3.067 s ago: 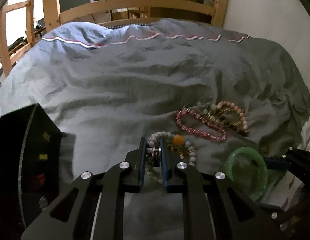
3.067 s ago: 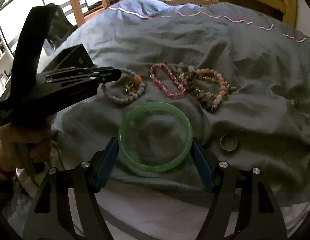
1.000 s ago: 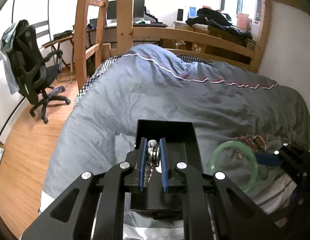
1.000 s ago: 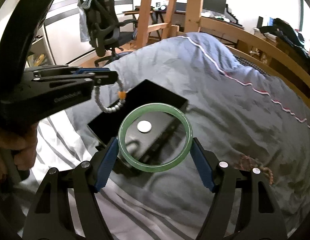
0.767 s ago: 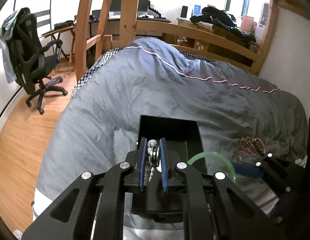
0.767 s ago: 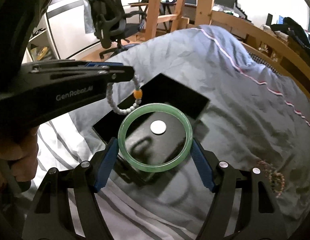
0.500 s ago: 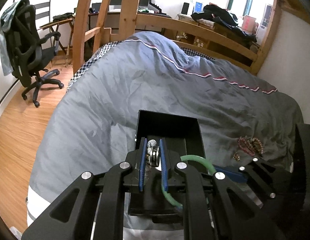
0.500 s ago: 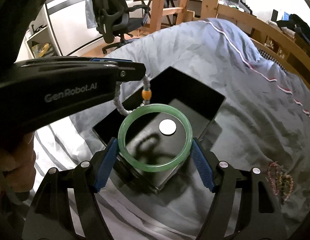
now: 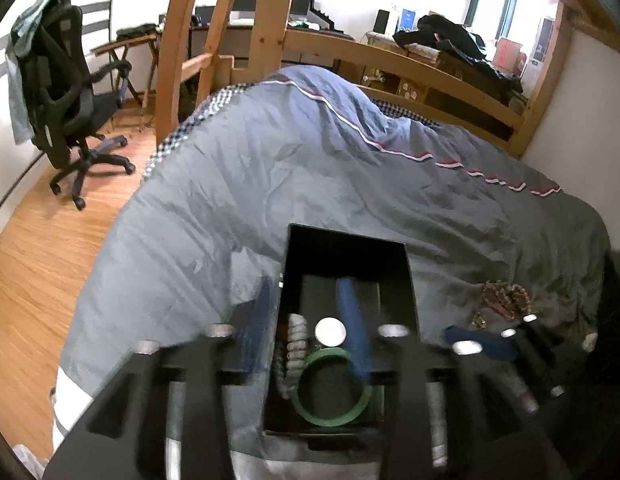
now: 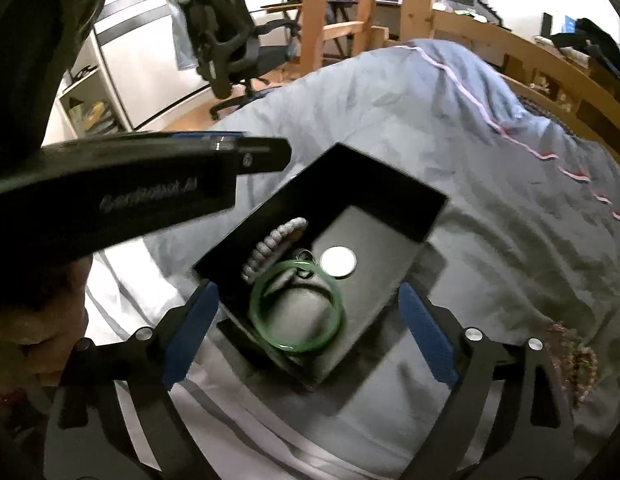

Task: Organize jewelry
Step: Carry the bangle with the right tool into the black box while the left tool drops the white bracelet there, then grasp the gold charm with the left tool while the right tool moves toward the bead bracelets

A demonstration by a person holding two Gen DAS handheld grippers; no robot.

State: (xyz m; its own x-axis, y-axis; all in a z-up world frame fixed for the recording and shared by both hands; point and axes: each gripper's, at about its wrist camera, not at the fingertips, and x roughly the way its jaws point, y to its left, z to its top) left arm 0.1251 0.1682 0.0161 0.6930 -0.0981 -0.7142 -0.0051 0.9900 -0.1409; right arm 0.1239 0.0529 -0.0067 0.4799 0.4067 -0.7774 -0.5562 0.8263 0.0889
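A black open box (image 10: pixel 374 184) sits on the grey duvet; in the left wrist view its far wall (image 9: pixel 346 248) shows. Inside lie a green bangle (image 10: pixel 334 320) (image 9: pixel 330 420), a grey bead bracelet (image 10: pixel 269 248) (image 9: pixel 293 344) and a round white disc (image 10: pixel 338 262) (image 9: pixel 330 331). My right gripper (image 10: pixel 310 312) is open and empty, its blue fingers wide on both sides of the box. My left gripper (image 9: pixel 310 324) is open and empty above the box; it also shows in the right wrist view (image 10: pixel 265 156). More bead bracelets (image 9: pixel 506 296) (image 10: pixel 574 356) lie on the duvet to the right.
A wooden bed frame and ladder (image 9: pixel 213 36) stand behind the bed. A black office chair (image 9: pixel 65 92) is on the wooden floor at the left. A desk with monitors (image 9: pixel 269 0) is at the back. The duvet's left edge drops to the floor.
Both grippers have opened over the box. The grey bead bracelet dropped from the left gripper and the green bangle from the right one; both now lie inside the box.
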